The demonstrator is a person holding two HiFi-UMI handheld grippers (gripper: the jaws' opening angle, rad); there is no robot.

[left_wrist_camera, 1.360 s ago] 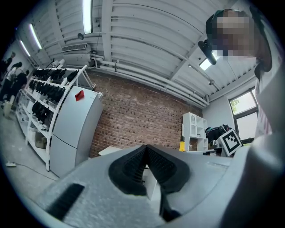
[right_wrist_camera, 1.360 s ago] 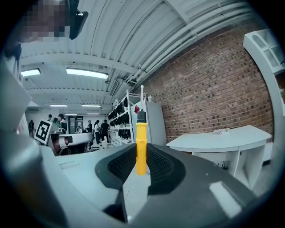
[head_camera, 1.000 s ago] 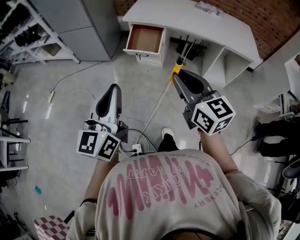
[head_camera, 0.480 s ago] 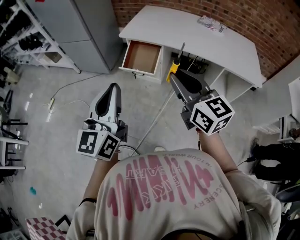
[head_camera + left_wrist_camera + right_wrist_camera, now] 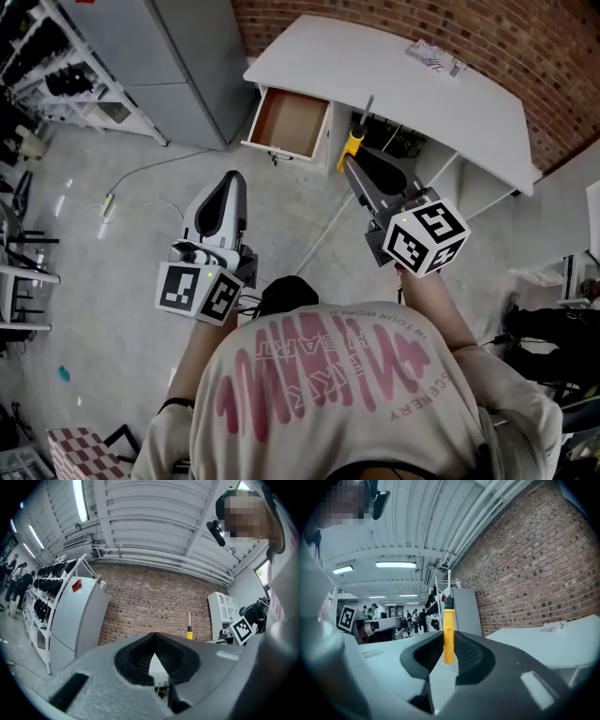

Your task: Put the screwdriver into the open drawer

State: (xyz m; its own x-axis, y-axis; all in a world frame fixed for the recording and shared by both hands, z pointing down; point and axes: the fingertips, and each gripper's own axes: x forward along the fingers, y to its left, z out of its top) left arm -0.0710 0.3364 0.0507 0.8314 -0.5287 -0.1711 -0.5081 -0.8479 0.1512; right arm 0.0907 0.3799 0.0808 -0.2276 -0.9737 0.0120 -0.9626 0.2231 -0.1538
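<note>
Right gripper [image 5: 349,164] is clamping the yellow screwdriver [image 5: 353,142] upright, jaws covering part of its handle, right of the open drawer [image 5: 291,124]; left gripper [image 5: 232,180] is hanging closed, empty.

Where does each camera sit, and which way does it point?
Head view: on the person's head, looking steeply down at shirt, left gripper, right gripper, open drawer.
Left gripper view: on that gripper, along its shut jaws toward a brick wall.
Right gripper view: likewise, jaws clamping the screwdriver.
Shared: all three show the screwdriver.
</note>
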